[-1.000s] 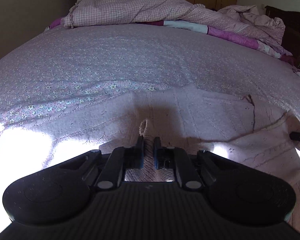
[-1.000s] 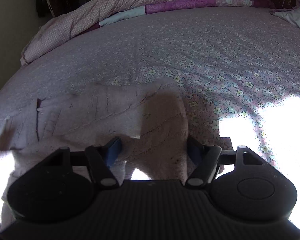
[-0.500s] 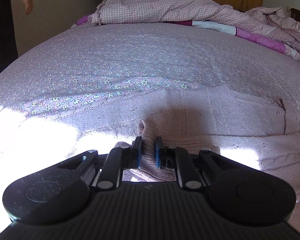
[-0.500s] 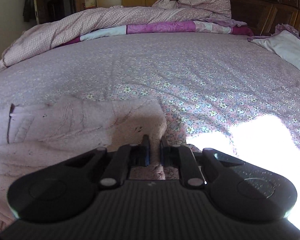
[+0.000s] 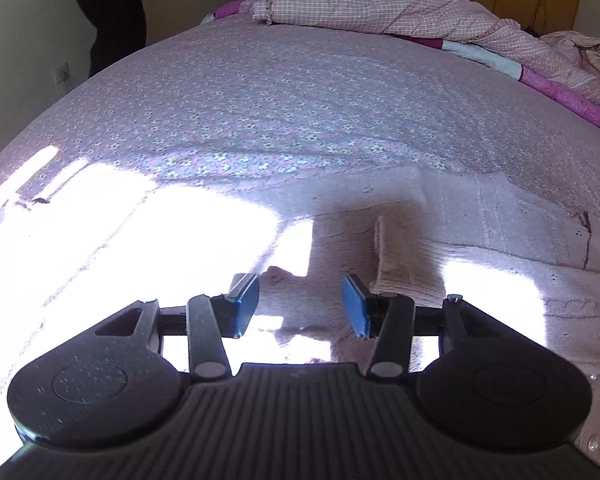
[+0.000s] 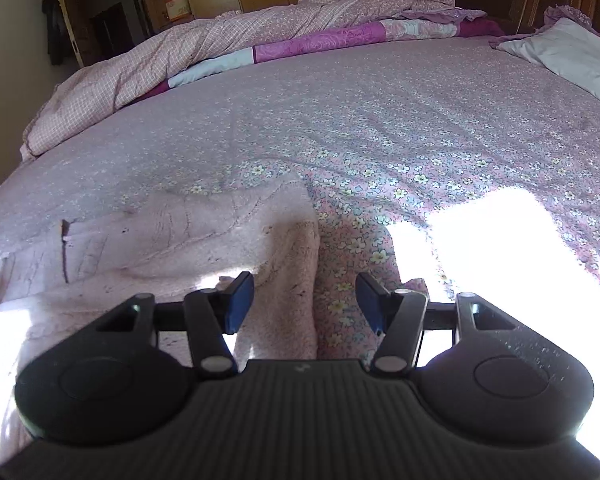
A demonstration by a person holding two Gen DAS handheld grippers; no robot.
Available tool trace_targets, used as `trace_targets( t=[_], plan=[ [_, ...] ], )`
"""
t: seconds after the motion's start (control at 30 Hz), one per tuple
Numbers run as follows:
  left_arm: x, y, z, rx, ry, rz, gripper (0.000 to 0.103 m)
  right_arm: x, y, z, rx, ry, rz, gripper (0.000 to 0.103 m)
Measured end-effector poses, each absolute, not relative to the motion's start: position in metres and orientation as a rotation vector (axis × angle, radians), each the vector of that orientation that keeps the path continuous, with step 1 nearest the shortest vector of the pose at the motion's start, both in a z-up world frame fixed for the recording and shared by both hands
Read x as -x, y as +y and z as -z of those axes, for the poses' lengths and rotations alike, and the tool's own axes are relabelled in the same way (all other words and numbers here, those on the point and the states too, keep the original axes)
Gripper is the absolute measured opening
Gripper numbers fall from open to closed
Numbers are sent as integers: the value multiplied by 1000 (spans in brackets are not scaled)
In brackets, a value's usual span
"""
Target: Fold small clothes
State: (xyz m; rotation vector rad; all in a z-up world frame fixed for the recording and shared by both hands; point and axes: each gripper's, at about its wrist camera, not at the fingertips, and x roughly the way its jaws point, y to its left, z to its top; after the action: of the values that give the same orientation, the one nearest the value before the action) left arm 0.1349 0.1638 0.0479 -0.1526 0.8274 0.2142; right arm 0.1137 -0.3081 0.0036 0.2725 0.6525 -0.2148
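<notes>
A small pale pink knitted garment [image 5: 480, 232] lies spread on the bed, partly folded over itself. In the left wrist view my left gripper [image 5: 302, 306] is open and empty just above its left edge, with blue pads [image 5: 246, 304] apart. In the right wrist view the same garment [image 6: 180, 236] lies at the lower left, its right edge folded over. My right gripper [image 6: 304, 306] is open and empty over that edge, the cloth between the jaws but untouched.
The bed has a lilac floral sheet [image 6: 420, 128] with bright sun patches [image 5: 100, 240]. A rumpled pink checked quilt [image 5: 372, 8] lies along the far side, a pillow [image 6: 572, 52] at far right. A person [image 5: 108, 4] stands at the left.
Both grippers were shut on the garment's edges half a second ago and have since opened and let it go. The folded edges now lie on the garment. Both cameras have swung outward a little.
</notes>
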Motion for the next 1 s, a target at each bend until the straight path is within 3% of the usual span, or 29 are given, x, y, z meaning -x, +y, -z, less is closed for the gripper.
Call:
trace_targets(
  t=[0.23,0.37,0.5,1.0],
  plan=[
    [-109,208,-47,304,891,-279,57,-70,-295,-21,-271,707,159,59],
    [-97,224,-47,366,880,-266,69,-47,-280,-21,-268,744,144,59],
    [-92,238,-43,411,894,-283,76,-30,-259,-20,-251,767,152,59],
    [-109,275,-39,549,935,-388,76,-9,-211,-7,-312,896,248,59]
  ],
)
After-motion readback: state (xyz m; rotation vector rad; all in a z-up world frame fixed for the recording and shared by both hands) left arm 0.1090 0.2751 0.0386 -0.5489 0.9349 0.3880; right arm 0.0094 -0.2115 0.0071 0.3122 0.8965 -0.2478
